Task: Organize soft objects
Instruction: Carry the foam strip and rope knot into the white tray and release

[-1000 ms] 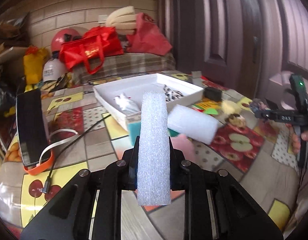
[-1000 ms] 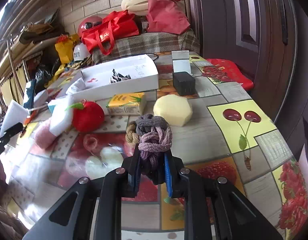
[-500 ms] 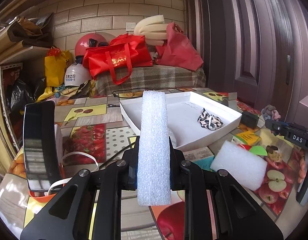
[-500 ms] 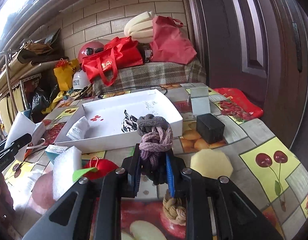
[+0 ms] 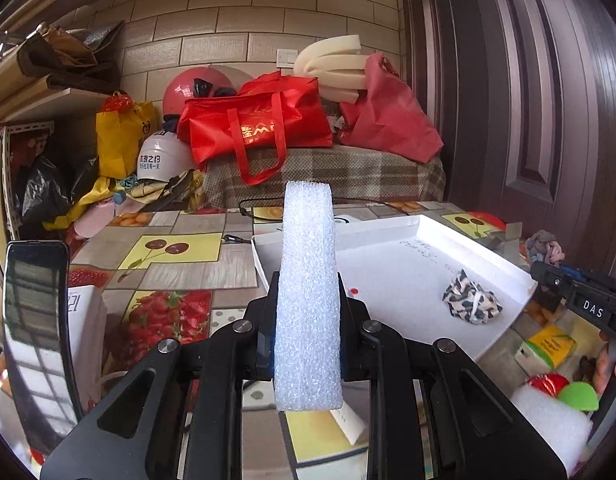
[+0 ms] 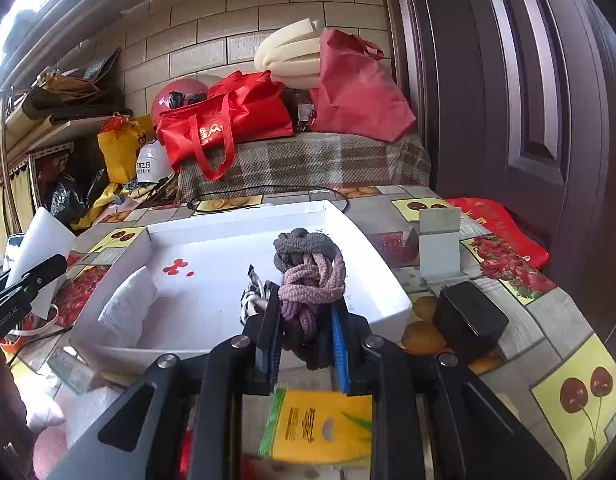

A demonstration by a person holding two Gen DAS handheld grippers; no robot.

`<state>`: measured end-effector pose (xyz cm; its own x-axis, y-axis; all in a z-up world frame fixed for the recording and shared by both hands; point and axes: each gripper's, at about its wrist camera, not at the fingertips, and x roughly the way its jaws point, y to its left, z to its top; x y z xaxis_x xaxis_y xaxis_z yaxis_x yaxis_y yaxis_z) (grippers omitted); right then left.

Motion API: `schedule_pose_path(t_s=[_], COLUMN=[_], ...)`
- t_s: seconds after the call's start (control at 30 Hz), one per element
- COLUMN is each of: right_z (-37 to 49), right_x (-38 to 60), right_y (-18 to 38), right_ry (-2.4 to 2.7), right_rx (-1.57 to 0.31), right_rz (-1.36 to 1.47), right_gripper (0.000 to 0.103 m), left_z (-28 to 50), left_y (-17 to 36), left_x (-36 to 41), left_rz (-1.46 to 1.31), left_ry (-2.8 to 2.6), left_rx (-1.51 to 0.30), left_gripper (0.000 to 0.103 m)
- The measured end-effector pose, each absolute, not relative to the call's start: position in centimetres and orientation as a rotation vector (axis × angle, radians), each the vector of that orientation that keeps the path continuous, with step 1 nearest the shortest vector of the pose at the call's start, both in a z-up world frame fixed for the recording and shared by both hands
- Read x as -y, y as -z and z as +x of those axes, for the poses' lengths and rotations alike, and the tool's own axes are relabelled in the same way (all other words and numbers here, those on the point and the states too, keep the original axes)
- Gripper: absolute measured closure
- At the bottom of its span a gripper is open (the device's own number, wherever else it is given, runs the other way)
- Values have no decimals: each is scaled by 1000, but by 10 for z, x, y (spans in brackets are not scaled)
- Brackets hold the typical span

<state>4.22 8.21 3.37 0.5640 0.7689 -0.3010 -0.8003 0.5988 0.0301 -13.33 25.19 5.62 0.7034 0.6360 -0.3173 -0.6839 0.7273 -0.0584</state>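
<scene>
My left gripper [image 5: 308, 320] is shut on an upright white foam block [image 5: 308, 288], held over the near left edge of the white tray [image 5: 387, 280]. A black-and-white patterned scrunchie [image 5: 471, 300] lies inside the tray. My right gripper [image 6: 306, 316] is shut on a knotted purple-and-grey rope bundle [image 6: 309, 272], held over the tray [image 6: 212, 292] near its front rim. A folded white cloth [image 6: 128, 308] rests in the tray's left corner. From the left wrist view, the right gripper [image 5: 579, 296] and its bundle show at the far right; from the right wrist view, the left gripper [image 6: 20, 288] with the foam shows at the far left.
A phone [image 5: 32, 328] stands at the left. A yellow tissue pack [image 6: 315, 426], black box [image 6: 467, 320] and grey stand [image 6: 439, 252] sit near the tray. Another foam block [image 5: 547, 424] and a red plush fruit [image 5: 547, 384] lie at right. Red bags [image 5: 252, 128] fill the bench behind.
Both grippers carried their loads forward to the white tray, which now looks much closer. The foam block and the rope bundle stay gripped throughout.
</scene>
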Motion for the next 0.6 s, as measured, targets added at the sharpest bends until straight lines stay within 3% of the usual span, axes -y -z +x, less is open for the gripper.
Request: schedule_pose_path(t_s=[0.6], right_z=[48], right_x=[-156], right_y=[-39], right_ry=[-1007], right_rx=[-299], right_rz=[-202], right_gripper=[80], left_z=[-76], left_y=[-58], left_x=[-277], left_rz=[-126], left_ry=[-705], left_rx=[-323], left_gripper=[84])
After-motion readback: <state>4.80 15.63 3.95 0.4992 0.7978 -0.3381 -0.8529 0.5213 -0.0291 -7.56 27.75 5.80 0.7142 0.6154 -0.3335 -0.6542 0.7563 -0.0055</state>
